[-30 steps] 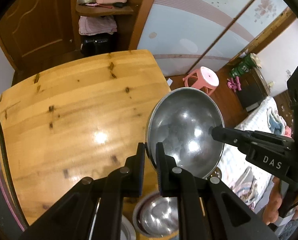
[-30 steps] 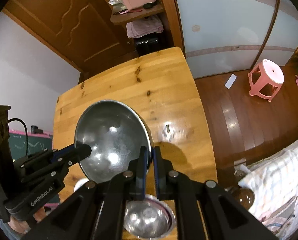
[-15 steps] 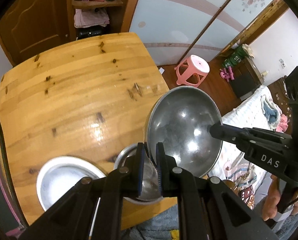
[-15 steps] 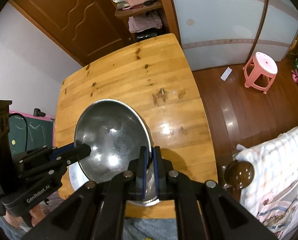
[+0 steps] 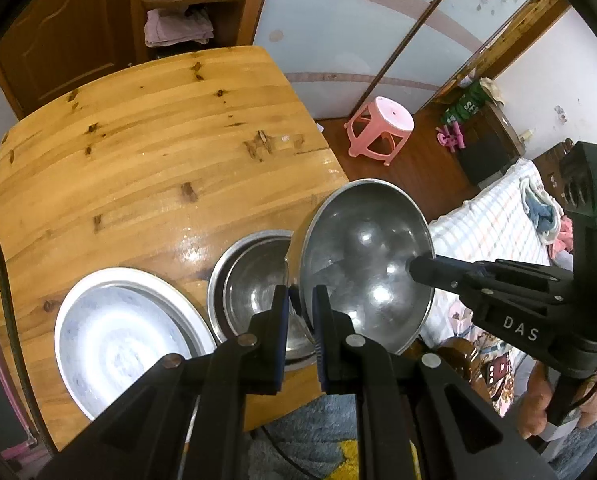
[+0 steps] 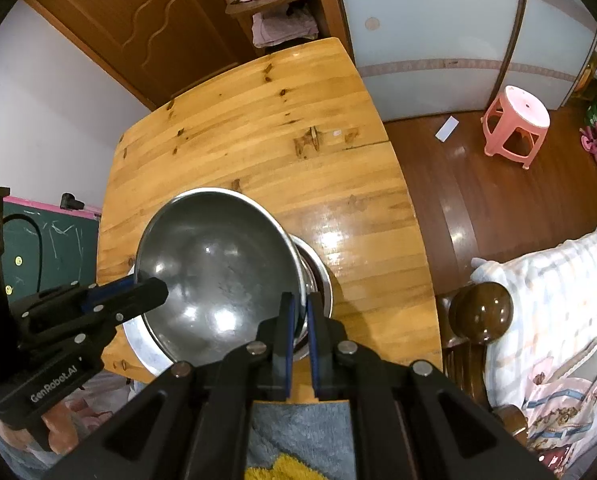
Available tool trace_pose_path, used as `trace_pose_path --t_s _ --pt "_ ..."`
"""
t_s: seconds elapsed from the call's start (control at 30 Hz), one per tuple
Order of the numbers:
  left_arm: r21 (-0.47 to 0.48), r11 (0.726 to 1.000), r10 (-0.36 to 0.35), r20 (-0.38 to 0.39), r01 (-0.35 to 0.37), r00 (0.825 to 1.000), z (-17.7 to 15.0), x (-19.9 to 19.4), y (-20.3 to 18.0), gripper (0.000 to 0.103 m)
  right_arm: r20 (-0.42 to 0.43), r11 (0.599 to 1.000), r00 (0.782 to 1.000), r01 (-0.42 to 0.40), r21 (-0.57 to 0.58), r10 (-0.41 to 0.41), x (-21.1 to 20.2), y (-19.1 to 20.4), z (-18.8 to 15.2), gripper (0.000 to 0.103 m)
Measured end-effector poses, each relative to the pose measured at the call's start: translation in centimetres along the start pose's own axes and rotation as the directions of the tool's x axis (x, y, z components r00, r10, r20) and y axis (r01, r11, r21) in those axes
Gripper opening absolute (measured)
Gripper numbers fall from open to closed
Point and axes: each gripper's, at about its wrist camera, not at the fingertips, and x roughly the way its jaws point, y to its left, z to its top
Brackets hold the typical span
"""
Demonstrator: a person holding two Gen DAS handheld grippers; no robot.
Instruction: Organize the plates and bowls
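Steel, held bowl: a large stainless bowl (image 5: 368, 268) hangs tilted above the near desk edge, at centre right of the left wrist view and centre left of the right wrist view.
Left tongs: the left tongs (image 5: 300, 300) are narrowed onto the bowl's near rim, lower centre of their own view; in the right wrist view they reach in from the lower left.
Right tongs: the right tongs (image 6: 300, 314) are pinched narrow on the opposite rim; in the left wrist view they enter from the right.
Steel, resting bowl: a smaller bowl (image 5: 254, 280) sits on the desk (image 5: 138, 160) just left of the left tongs and partly under the held bowl.
White plate: a shallow plate (image 5: 118, 340) lies at lower left, its rim tucked slightly under the resting bowl.
Governing relation: the resting bowl lies below the held bowl and to its left; both hands are about equally near, so nesting appears to need a shift to the left and a levelled descent.
Risk, judged: the tilted rim could strike the lower bowl's edge.
Writing: "DAS" on the right tongs' body; "GenRobot.AI" on the left tongs' body; the green item at upper right shows only part of a word.
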Motion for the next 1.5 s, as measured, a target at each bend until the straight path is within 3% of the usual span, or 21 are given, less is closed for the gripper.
trace_pose_path --t_s 0.33,0.87,1.5 --pt "-0.035 0.999 -0.029 -0.072 0.027 0.997 -2.1 2.4 1.3 0.009 -0.014 1.0 1.0 0.002 -0.02 -0.002 0.4 0.3 -1.0 0.006" --pt "-0.136 0.991 -0.004 -0.157 -0.018 0.988 -2.8 7.9 4.9 0.009 -0.132 0.999 0.991 0.029 -0.025 -0.032 7.5 0.4 -0.8 0.006" --pt "-0.14 0.989 0.015 -0.163 -0.038 0.987 -1.9 9.7 5.6 0.009 -0.163 0.994 0.981 0.094 -0.05 -0.101 10.0 0.7 -0.1 0.006"
